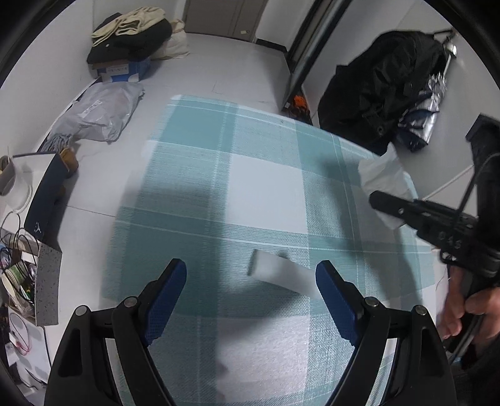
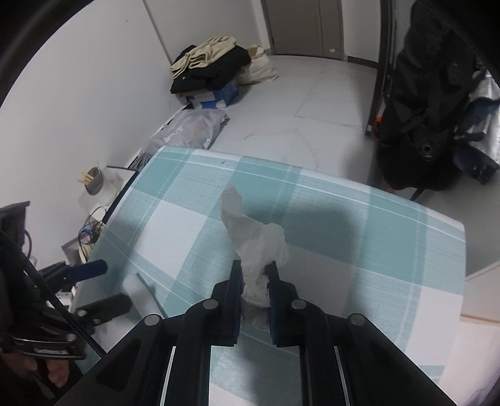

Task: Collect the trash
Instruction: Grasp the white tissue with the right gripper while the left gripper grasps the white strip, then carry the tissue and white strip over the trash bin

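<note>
Crumpled white tissue [image 2: 259, 246] pinched between the right gripper [image 2: 255, 274] fingers, above a teal-and-white checked tablecloth [image 2: 343, 237]. Blurred white scrap [image 1: 278, 271] lying on the cloth between the spread, empty left gripper [image 1: 250, 274] fingers. Beyond: pale tiled floor [image 2: 312, 103], piled clothes [image 2: 212, 62], brown door [image 2: 303, 28].

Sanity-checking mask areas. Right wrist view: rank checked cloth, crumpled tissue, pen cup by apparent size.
1. checked cloth, fills most of the frame
2. crumpled tissue, clamped in the right gripper, inflated by nearness
3. pen cup, small, farther off
</note>
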Tool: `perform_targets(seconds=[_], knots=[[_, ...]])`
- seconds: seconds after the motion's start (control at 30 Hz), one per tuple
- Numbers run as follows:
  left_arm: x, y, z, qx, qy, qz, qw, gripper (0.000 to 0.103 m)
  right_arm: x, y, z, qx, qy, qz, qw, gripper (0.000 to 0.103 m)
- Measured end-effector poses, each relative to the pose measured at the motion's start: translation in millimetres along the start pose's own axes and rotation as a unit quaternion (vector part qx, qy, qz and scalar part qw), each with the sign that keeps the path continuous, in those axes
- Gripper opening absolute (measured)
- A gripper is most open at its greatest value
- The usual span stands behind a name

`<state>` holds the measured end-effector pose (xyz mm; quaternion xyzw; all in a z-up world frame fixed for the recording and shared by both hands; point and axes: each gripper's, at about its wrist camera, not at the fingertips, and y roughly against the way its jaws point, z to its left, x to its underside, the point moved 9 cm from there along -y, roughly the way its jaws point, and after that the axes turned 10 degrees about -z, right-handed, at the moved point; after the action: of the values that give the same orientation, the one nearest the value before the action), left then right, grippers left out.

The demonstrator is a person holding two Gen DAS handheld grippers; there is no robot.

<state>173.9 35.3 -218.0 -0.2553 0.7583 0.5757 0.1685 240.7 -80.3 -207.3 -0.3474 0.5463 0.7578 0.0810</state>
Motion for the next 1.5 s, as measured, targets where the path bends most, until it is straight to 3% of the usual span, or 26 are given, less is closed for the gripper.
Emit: perform_targets(seconds=[0.3,0.37,0.43,0.5,0.6,0.77,1.07,1.3,1.5], knots=[[6,-11,-11,-0.028,-0.071,0.002,0.9971,0.082,-3,16,-14,0.0,-0.009,-0.014,1.0,0.013],[8,-11,-15,-0.039,-0.094,0.0,0.9948,0.073,-3,19,-17,0.0,-0.011,-0.017,1.0,0.013],[11,-10,-23,-0.032,-0.117,0.001,0.9926,0.047,-3,23,-19,0.0,-0.012,-0.02,1.0,0.013],[12,-9,-29,-0.033,-0.132,-0.002,0.9907,0.041,-3,27,-21,0.001,-0.012,-0.023,1.0,0.013],[15,-6,-38,-0.01,-0.132,0.0,0.9912,0.011,-2,35,-24,0.004,-0.013,-0.03,0.999,0.013],[16,3,-43,-0.018,-0.147,-0.014,0.9889,0.007,1,53,-33,0.009,-0.033,-0.045,0.998,0.013],[6,18,-56,0.043,-0.077,-0.028,0.9957,0.007,6,102,-36,0.016,-0.065,-0.085,0.994,0.013],[7,34,-69,0.064,-0.058,-0.04,0.9955,0.007,19,148,-34,0.017,-0.088,-0.119,0.989,0.013],[7,63,-86,0.079,-0.072,-0.064,0.9921,0.007,40,192,-28,0.011,-0.108,-0.15,0.983,0.013]])
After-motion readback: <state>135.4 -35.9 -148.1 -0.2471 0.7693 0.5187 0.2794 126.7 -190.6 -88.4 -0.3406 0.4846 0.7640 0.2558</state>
